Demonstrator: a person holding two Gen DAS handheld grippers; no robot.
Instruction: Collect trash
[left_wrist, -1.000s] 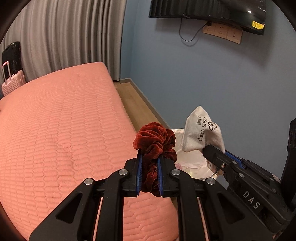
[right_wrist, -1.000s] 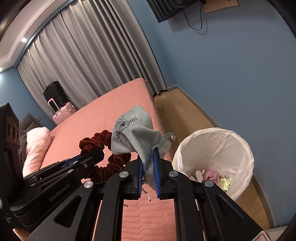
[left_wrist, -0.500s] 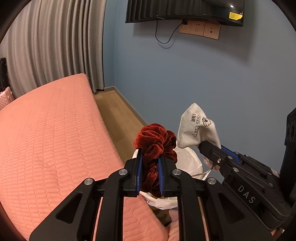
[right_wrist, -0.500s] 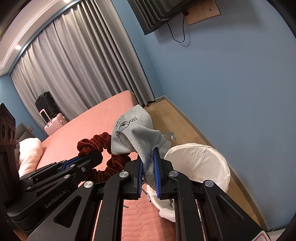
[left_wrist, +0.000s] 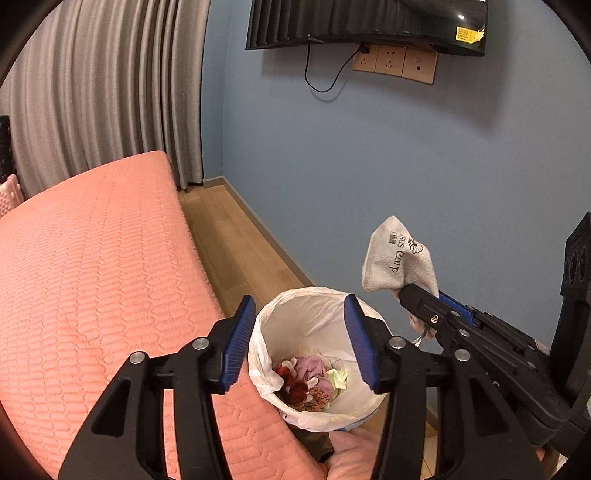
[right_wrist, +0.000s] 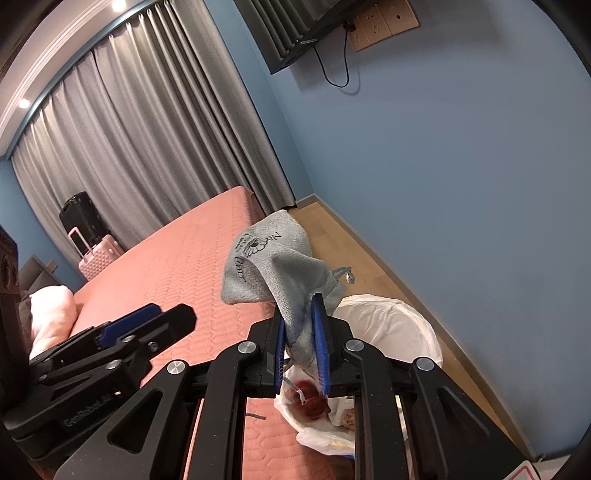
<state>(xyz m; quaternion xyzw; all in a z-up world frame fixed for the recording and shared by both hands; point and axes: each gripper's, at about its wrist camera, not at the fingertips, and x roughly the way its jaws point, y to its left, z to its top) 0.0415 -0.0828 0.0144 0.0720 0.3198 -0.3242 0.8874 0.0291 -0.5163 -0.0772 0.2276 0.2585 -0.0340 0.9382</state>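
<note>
Left gripper (left_wrist: 300, 341): jaws have just been opening and stand spread, nothing between them, above the bin.
Right gripper (right_wrist: 300, 343): jaws have just been opening slightly; grey cloth pouch (right_wrist: 271, 266) is between the blue pads, which touch it.
Red scrunchie (left_wrist: 295, 386): lies in the bin among other scraps.
Trash bin (left_wrist: 295, 306): white-lined, on the wooden floor beside the pink bed (left_wrist: 92, 277).

A bedroom: salmon-quilted bed (left_wrist: 92, 280), grey curtains (right_wrist: 147, 140), wall-mounted television (left_wrist: 365, 22), suitcases (right_wrist: 96, 243)
</note>
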